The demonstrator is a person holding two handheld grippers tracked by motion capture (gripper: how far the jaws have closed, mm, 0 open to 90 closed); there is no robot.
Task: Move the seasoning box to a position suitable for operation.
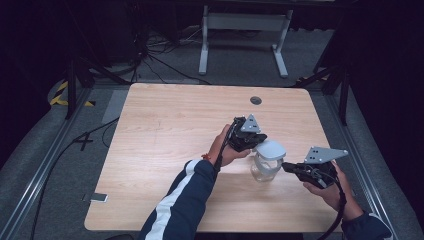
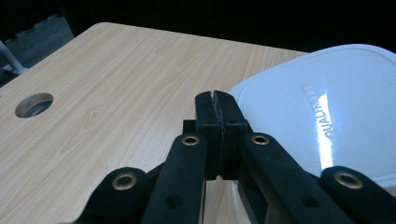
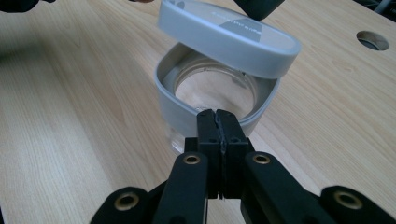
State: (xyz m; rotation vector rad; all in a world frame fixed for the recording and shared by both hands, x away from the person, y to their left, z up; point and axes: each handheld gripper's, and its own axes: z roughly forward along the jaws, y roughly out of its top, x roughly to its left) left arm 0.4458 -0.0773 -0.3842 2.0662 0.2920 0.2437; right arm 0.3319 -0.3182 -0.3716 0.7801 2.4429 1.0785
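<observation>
Toward the near right part of the wooden table (image 1: 165,130) stands a clear glass jar (image 1: 262,171) with a pale grey collar (image 3: 173,105) around its mouth, and a white lid (image 1: 270,149) sits tilted above the opening, raised on one side so the jar's round mouth shows beneath it in the right gripper view. From the jar's left, the left gripper (image 1: 248,140) reaches in at the lid's edge; in its own view its two black jaws are pressed together with no gap, their tips just beside the lid's (image 2: 327,121) rim, and whether they pinch that rim or merely touch it cannot be told. A dark tip at the top of the right gripper view rests on or against the lid's (image 3: 229,35) far upper edge. From the jar's right, the right gripper (image 1: 295,168) points at the collar, and in its own view its jaws are likewise closed flat against each other, the tips right at the collar's near wall, with nothing seen between them. On the left, the person's hand (image 1: 225,150) wraps the gripper body from below, the forearm in a dark sleeve (image 1: 180,200) with a white stripe coming up diagonally from the bottom edge. On the right, the other hand (image 1: 332,192) holds its gripper low and roughly level, wrist near the table's front right corner. A round hole (image 1: 256,100) lies in the tabletop well beyond the jar.
</observation>
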